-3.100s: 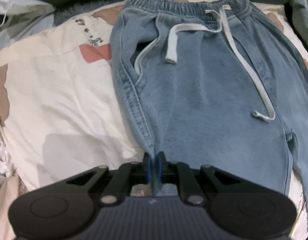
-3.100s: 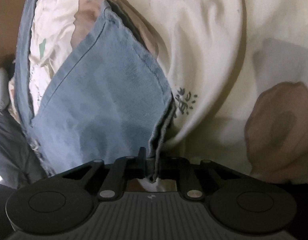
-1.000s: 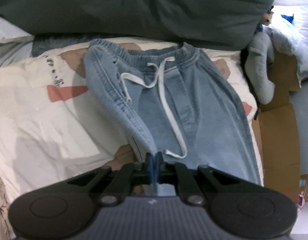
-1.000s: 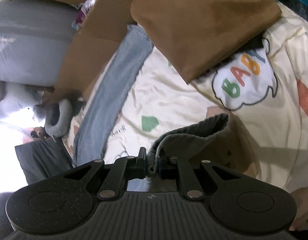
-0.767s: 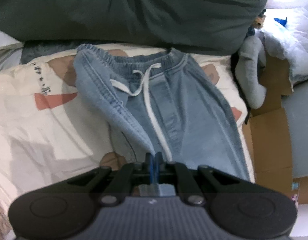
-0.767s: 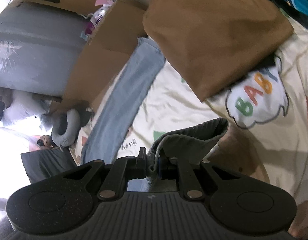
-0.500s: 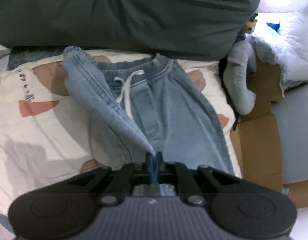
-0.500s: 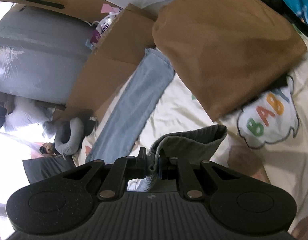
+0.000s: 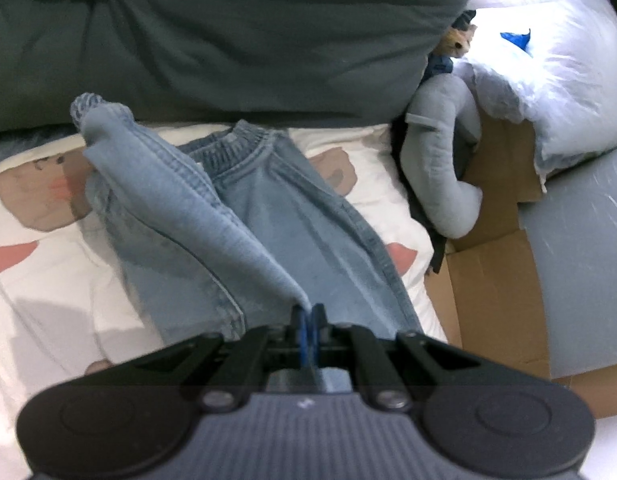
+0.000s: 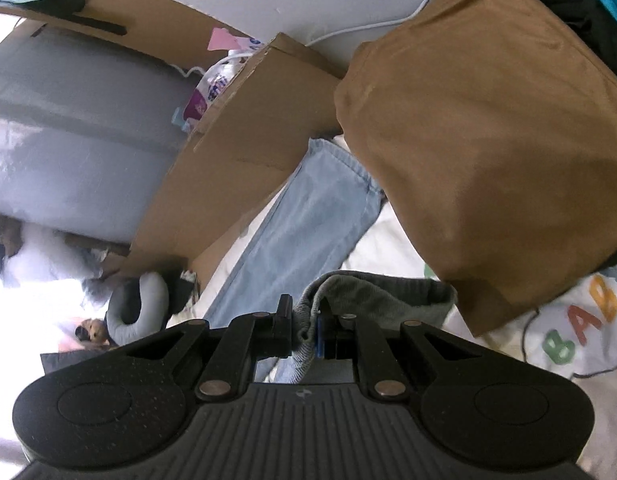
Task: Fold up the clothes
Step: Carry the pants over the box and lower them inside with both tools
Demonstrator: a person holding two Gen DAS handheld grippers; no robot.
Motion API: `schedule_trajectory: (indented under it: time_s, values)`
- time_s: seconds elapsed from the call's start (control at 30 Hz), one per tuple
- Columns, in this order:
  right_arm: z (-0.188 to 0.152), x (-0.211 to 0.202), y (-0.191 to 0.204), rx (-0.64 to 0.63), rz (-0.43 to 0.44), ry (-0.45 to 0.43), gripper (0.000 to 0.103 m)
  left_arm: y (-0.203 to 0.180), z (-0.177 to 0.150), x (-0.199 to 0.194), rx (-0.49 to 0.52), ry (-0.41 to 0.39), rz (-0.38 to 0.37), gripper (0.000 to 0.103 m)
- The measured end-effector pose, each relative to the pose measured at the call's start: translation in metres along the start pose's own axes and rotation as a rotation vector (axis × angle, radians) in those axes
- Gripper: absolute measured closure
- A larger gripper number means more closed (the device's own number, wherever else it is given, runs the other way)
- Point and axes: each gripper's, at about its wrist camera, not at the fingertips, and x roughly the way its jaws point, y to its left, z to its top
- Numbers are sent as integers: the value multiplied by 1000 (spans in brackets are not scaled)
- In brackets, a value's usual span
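Light blue denim trousers (image 9: 308, 232) with an elastic waistband lie on a patterned cream sheet (image 9: 40, 300). My left gripper (image 9: 307, 312) is shut on the trousers' near side edge, and that half is lifted as a ridge over the flat half. In the right wrist view my right gripper (image 10: 306, 320) is shut on the hem of one trouser leg (image 10: 372, 292), which is raised and shows its greyish inside. The other trouser leg (image 10: 308, 220) lies flat on the sheet, running away toward the cardboard.
A dark green duvet (image 9: 208, 32) lies behind the waistband. A grey neck pillow (image 9: 440, 176), cardboard (image 9: 496, 280) and a white plastic bag (image 9: 548, 80) sit to the right. A folded brown garment (image 10: 488, 140) rests on the sheet near the leg hem.
Both grippers have carried their held parts rightward across the trousers. The lifted half now covers the drawstring, and the views have swung toward the cardboard side.
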Motion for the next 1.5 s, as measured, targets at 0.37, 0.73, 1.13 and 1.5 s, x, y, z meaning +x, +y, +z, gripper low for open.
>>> schedule_trajectory:
  time_s: [0.37,0.73,1.13,1.5]
  values:
    - [42,73,18,-8,-70,-18,93,-30,20,53,24,1,14,101]
    - [78,141,16,25,-109,-55,93,-44,26,112,63,7,25,101]
    - [98,195,8,33,-166,-60,93,-49,22,158,66,5,55,101]
    - [121,239,14,26,-169,-76,93,-61,27,176,69,-5,72,101]
